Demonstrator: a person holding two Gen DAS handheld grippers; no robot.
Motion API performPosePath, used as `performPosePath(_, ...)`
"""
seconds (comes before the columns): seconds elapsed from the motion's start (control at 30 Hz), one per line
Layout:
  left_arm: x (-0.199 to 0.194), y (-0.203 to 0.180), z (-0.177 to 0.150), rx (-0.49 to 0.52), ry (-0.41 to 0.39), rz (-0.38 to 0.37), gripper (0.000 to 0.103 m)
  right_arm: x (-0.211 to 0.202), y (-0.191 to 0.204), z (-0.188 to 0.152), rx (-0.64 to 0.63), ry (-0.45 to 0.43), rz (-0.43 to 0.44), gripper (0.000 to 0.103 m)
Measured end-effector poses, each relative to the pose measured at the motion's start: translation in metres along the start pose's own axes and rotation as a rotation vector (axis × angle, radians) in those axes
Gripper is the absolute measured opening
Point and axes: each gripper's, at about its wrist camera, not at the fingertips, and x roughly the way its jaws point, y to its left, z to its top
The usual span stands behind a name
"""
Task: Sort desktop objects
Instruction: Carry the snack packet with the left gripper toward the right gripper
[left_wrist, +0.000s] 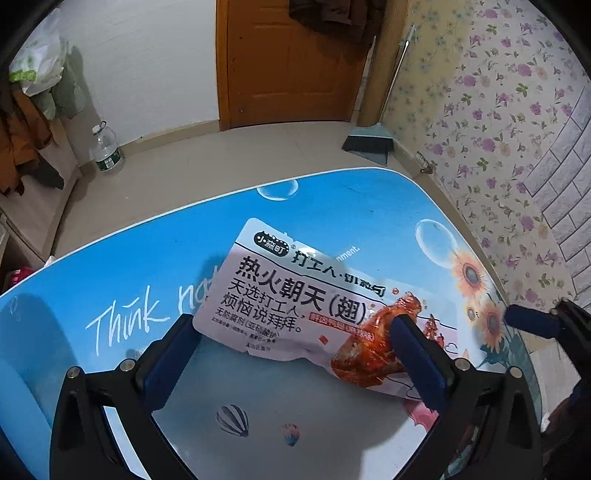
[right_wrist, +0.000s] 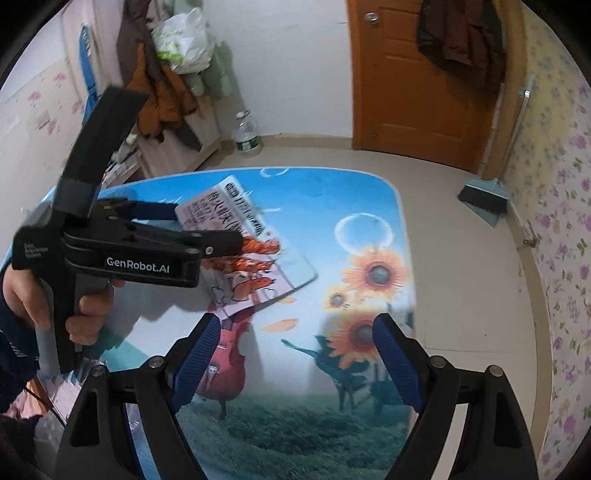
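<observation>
The left gripper (left_wrist: 295, 328) is clamped on a white snack packet (left_wrist: 295, 299) with black Chinese print and a red chicken wing picture. The right gripper (right_wrist: 295, 332) stands apart, empty, over the blue table (right_wrist: 332, 192).

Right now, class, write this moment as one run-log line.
left tongs: gripping white printed plastic snack packet | right tongs: open, empty | packet: tilted above blue printed table

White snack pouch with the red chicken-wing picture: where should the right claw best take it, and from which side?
Probably the free flat end of the white plastic snack pouch, which sticks out past the left claw toward the open right claw. The pouch is thin and held tilted, so come from below that end, with one pad on each of its two faces.
</observation>
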Motion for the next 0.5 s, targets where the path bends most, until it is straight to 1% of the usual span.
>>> performPosePath(0.07, -0.001, 0.0, -0.002, 0.005, 0.004, -0.01, 0.103, 0.004, 0.006, 0.003, -0.018, -0.002, 0.03, 0.086)
performPosePath(0.17, -0.004, -0.002, -0.004, 0.011, 0.007, -0.022, 0.103, 0.009, 0.009, 0.007, -0.005, 0.003, 0.125, 0.086)
performPosePath(0.3, -0.006, -0.002, -0.005, 0.01, 0.007, -0.038, 0.103, 0.015, 0.013, 0.004, -0.005, 0.013, 0.115, 0.086)
performPosePath(0.33, -0.007, -0.002, -0.006, 0.012, 0.006, -0.044, 0.103, 0.014, 0.013, 0.004, -0.007, 0.001, 0.112, 0.086)
performPosePath(0.43, -0.009, -0.005, -0.011, 0.017, 0.0, -0.078, 0.103, 0.015, 0.012, 0.008, 0.004, -0.004, 0.121, 0.086)
performPosePath(0.5, -0.011, -0.008, -0.014, 0.034, 0.001, -0.095, 0.103, 0.017, 0.012, 0.011, 0.012, -0.001, 0.11, 0.086)
